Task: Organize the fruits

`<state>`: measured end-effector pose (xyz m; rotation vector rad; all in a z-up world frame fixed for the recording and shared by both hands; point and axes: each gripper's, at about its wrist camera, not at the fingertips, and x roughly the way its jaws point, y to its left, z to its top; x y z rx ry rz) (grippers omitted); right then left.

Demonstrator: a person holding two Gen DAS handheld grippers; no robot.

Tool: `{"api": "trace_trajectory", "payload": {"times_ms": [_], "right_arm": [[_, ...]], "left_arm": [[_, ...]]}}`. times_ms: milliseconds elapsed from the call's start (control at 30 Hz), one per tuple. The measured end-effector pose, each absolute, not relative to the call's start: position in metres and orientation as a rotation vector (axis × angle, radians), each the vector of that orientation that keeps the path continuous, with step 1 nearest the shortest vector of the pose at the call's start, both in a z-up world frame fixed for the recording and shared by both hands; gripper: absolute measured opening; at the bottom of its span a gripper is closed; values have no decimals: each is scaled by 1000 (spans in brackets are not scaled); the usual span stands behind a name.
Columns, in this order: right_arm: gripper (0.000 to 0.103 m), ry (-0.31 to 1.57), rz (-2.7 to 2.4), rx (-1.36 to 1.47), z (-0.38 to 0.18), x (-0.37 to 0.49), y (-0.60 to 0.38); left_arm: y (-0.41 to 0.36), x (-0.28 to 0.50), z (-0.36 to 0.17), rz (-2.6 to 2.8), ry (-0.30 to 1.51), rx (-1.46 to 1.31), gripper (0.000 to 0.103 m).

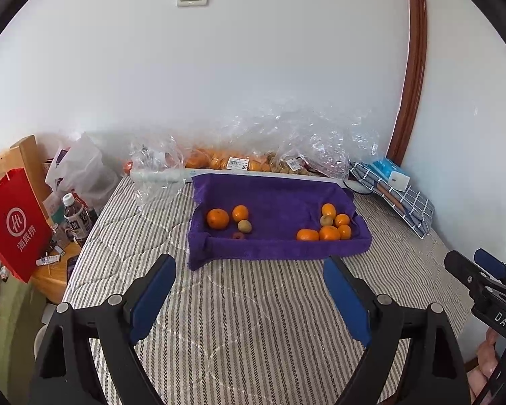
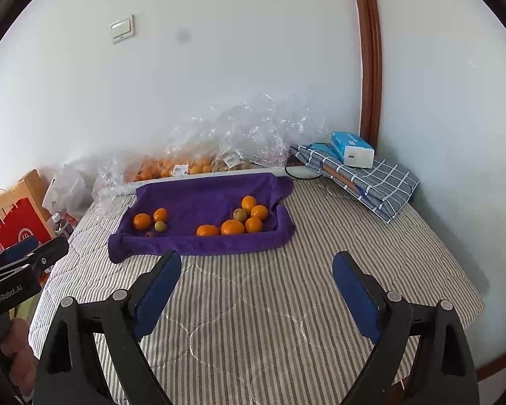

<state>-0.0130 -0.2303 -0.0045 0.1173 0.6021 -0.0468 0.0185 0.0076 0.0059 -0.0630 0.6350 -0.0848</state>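
A tray lined with a purple towel point(image 1: 276, 199) point(image 2: 205, 195) lies on the striped bed. Its left end holds two oranges point(image 1: 218, 218) point(image 2: 142, 221), a greenish-brown fruit point(image 1: 244, 226) point(image 2: 160, 226) and a small reddish fruit point(image 1: 238, 235). Its right end holds several oranges point(image 1: 329, 233) point(image 2: 232, 227) around another greenish-brown fruit point(image 1: 326, 220) point(image 2: 240, 215). My left gripper point(image 1: 249, 276) is open and empty, short of the tray's near edge. My right gripper point(image 2: 256, 270) is open and empty, also in front of the tray. Each gripper shows at the edge of the other's view.
Clear plastic bags of fruit point(image 1: 226, 162) point(image 2: 185, 165) lie along the wall behind the tray. A folded checked cloth with a blue box point(image 2: 352, 150) sits at the back right. A red paper bag point(image 1: 13, 222), bottles and a white bag stand at the left bedside.
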Motion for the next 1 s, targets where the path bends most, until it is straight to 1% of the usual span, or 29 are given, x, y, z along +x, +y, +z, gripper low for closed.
{"api": "trace_trajectory", "payload": {"times_ms": [1000], "right_arm": [[91, 609, -53, 126, -9, -13, -228]], "left_arm": [[7, 15, 10, -75, 618, -44, 89]]}}
